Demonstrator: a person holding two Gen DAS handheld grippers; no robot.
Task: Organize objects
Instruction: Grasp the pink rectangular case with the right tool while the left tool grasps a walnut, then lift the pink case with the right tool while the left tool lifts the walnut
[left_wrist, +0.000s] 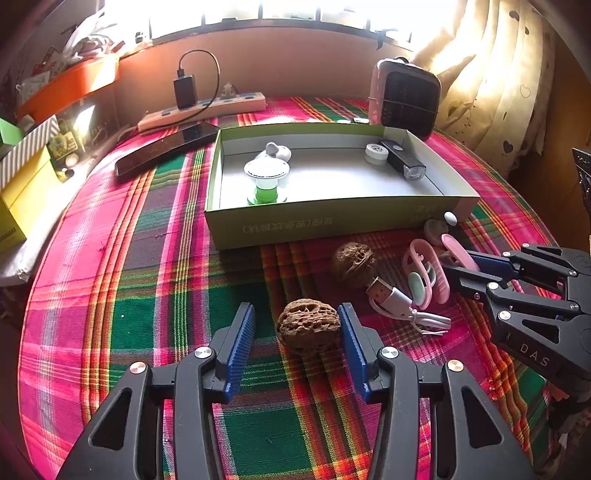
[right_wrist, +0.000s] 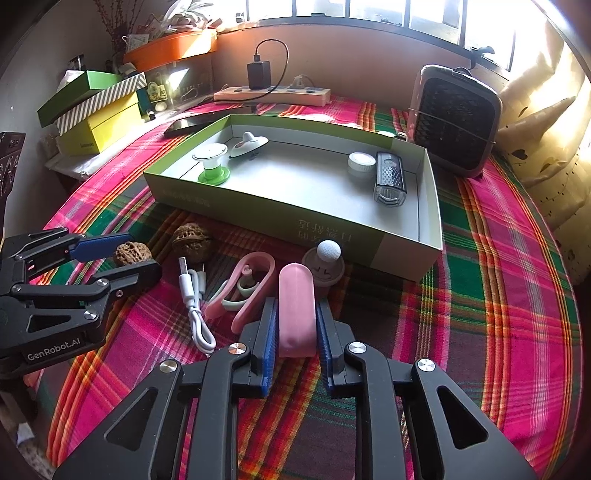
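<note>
Left tongs (left_wrist: 297, 328): spread around a walnut (left_wrist: 308, 325), right pad touching | Right tongs (right_wrist: 294, 325): clamped on pink case (right_wrist: 296, 314) | Green tray (right_wrist: 430, 206): mid-bench

Your worktop (right_wrist: 498, 295) is spread with a pink, green and red plaid cloth. An open green box (right_wrist: 280, 218) sits at its middle; just in front lie two walnuts (left_wrist: 308, 325) (left_wrist: 354, 263), a coiled white USB cable (right_wrist: 195, 314), an open pink case (right_wrist: 247, 288) and a small round figure (right_wrist: 325, 266). Farther back you see a dark phone (left_wrist: 166, 147), a power strip (right_wrist: 273, 95), and a small fan (right_wrist: 456, 118) at right.
</note>
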